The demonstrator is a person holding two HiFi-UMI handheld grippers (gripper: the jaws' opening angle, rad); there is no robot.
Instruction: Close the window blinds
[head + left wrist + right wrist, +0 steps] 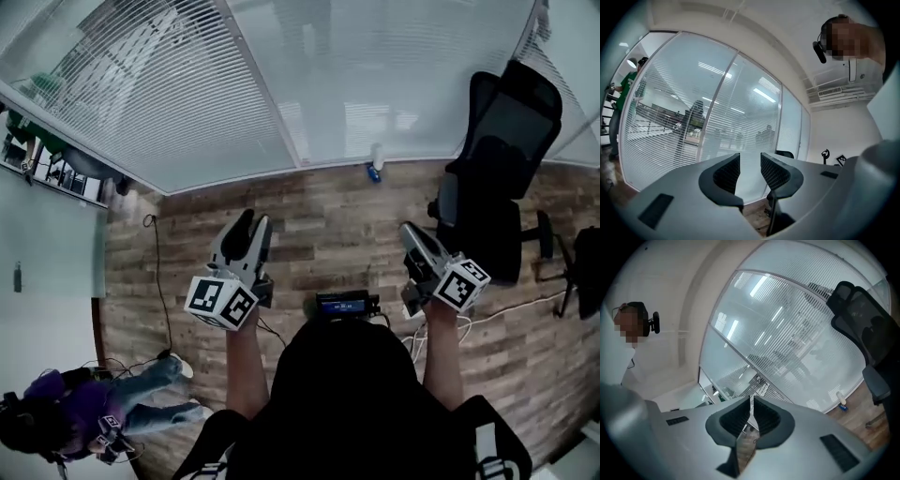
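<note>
Two grey hand-held grippers point level toward a curved glass wall hung with white horizontal slat blinds (187, 94), which span the top of the head view above a brown wood-plank floor (319, 220).

At far left, a person in a purple top and jeans (84, 408) sits low on the floor, and a thin black cable (156, 272) trails along the planks. In the left pane the slats stand apart enough that dim figures and ceiling lights show through them.

Next comes the left gripper (255, 225), with its marker cube near the wrist. In the left gripper view its jaws are spread, with only the blinds and a strip of floor visible in the gap. It is well short of the blinds.

A small black device with a lit screen (342, 305) sits between the two arms at the wearer's chest.

The right gripper (409, 230) has its jaws pressed together to a thin slit, pinching nothing, and it too is apart from the blinds.

At the foot of the glass stands a small white-and-blue object (376, 164), too small to make out. Farthest right, a black mesh-backed office chair (502, 178) stands close to the wall.
</note>
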